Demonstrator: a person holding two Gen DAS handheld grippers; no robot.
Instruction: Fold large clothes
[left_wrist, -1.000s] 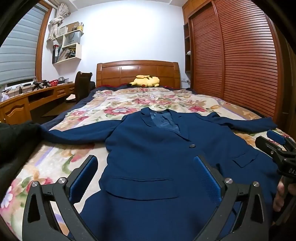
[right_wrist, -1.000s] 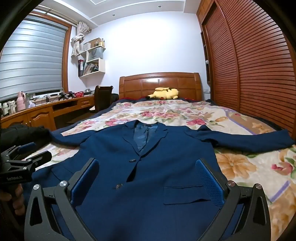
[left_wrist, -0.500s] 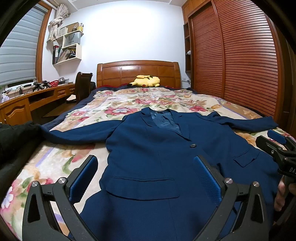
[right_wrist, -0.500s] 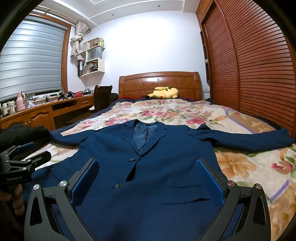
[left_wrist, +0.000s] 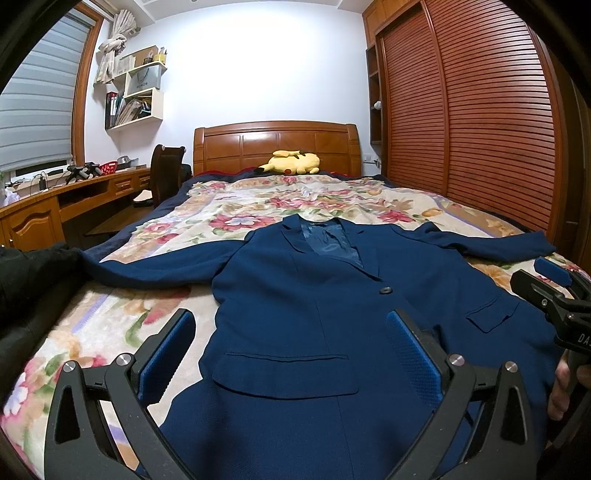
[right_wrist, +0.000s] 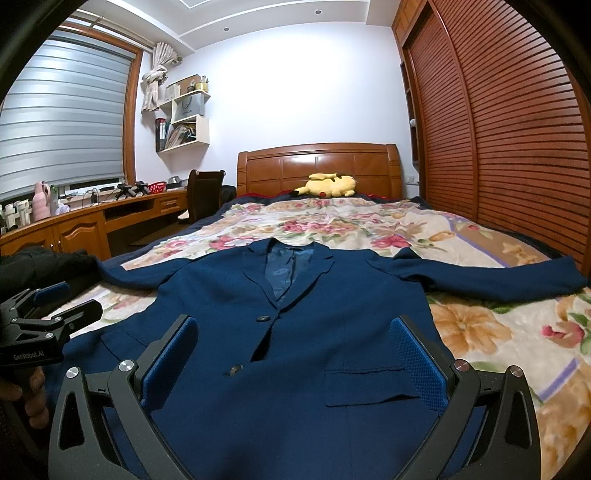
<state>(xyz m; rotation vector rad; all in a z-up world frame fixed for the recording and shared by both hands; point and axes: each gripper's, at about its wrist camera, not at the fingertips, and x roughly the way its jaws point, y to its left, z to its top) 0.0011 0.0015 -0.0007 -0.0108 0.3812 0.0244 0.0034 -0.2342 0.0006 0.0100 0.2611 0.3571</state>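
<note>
**Here: jacket spread flat, both grippers spread wide**

The blue jacket (left_wrist: 303, 302) lies face up on the flowered bed cover (left_wrist: 236, 214), sleeves stretched out to both sides. The left gripper (left_wrist: 291, 350) and right gripper (right_wrist: 293, 354) hang above its hem, fingers apart, grasping nothing.

One blue jacket (left_wrist: 306, 314) is laid out on one bed (left_wrist: 110, 328), with two sleeves spread and two buttons (right_wrist: 263, 318) counted (right view). One yellow plush toy (left_wrist: 291, 162), one chair (left_wrist: 166, 173) and two grippers (left_wrist: 291, 354) (right_wrist: 293, 358), both spread wide, are shown.
</note>
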